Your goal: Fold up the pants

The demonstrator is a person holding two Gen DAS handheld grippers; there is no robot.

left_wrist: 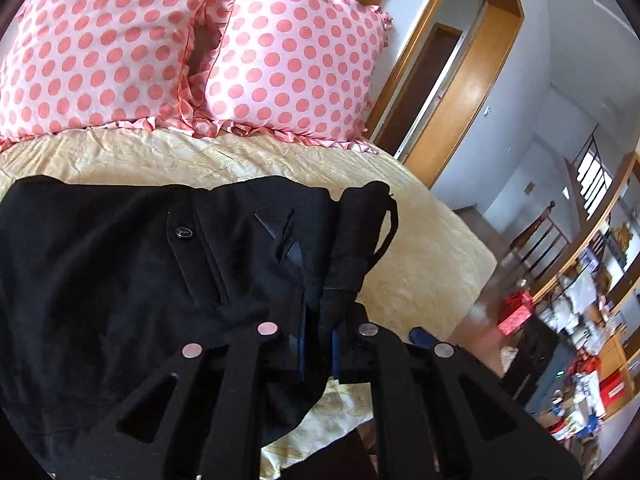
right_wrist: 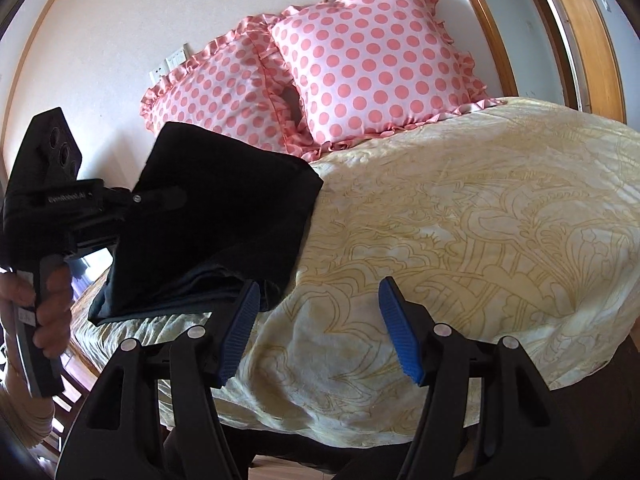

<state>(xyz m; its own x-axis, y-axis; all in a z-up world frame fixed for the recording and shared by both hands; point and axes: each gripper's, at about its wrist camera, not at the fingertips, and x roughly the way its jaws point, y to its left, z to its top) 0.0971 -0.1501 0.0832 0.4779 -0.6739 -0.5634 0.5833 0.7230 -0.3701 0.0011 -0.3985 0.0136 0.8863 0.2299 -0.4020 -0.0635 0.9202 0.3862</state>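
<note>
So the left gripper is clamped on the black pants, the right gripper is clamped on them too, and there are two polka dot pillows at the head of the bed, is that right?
Not quite. The right gripper is open, with nothing between its blue pads, as the right wrist view shows. The rest stands: the left gripper is clamped on the black pants, and two polka dot pillows sit at the head of the bed.

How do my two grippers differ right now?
The left gripper is shut on a bunched edge of the black pants; the right gripper stands open with nothing between its blue pads. The left lifts the pants; the right hangs over the bare yellow bedspread. Both point toward the polka-dot pillows.
</note>
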